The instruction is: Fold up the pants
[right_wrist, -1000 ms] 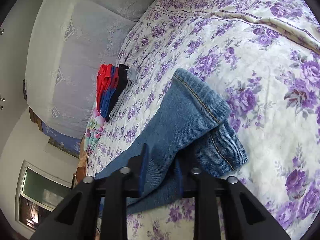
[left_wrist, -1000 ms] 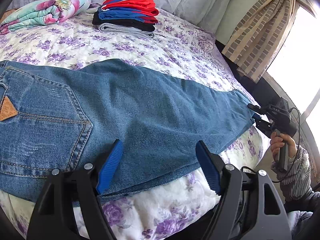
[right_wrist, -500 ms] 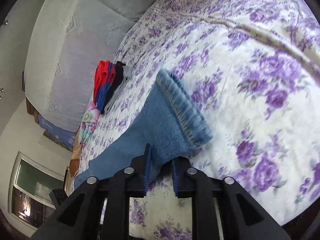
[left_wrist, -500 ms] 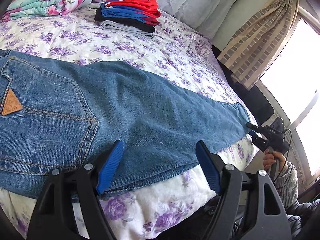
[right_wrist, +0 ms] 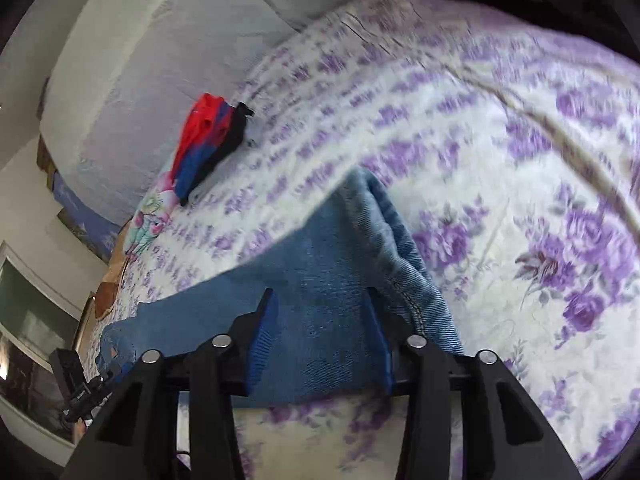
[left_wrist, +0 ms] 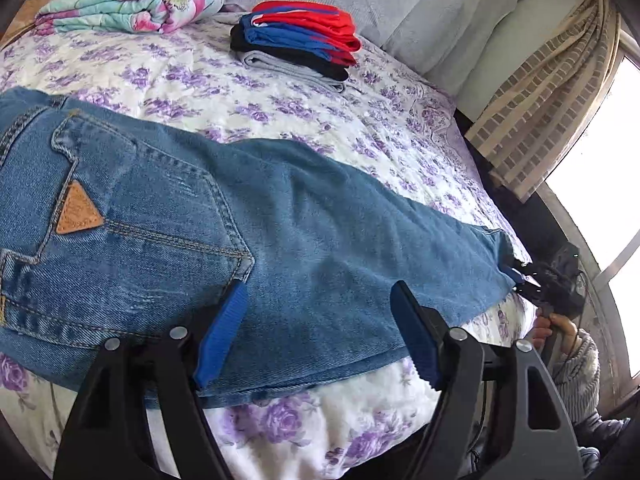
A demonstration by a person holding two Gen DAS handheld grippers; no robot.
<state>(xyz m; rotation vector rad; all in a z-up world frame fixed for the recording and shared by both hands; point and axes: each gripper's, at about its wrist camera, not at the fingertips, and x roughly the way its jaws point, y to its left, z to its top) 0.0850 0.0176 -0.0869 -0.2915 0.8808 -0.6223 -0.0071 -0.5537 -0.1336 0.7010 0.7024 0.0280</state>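
Blue jeans lie flat across the flowered bed, back pocket and tan triangular patch at the left, one leg reaching to the right edge. My left gripper hovers over the jeans' near edge by the thigh. Its jaws are wide and closing slightly, and the denim lies under them unpressed. My right gripper is at the leg's hem, also seen as the right gripper at the bed's edge. Its jaws are apart and closing, with denim between the pads, which do not visibly press it.
A stack of folded clothes, red on top, sits at the far side beside a rolled floral blanket. A checked curtain and a window are at the right. A hand in a striped sleeve holds the right gripper off the bed's edge.
The right gripper's jaws, shut on the bunched leg end before, now stand apart over it, and the leg lies straighter. The left gripper has drifted toward the pocket side.
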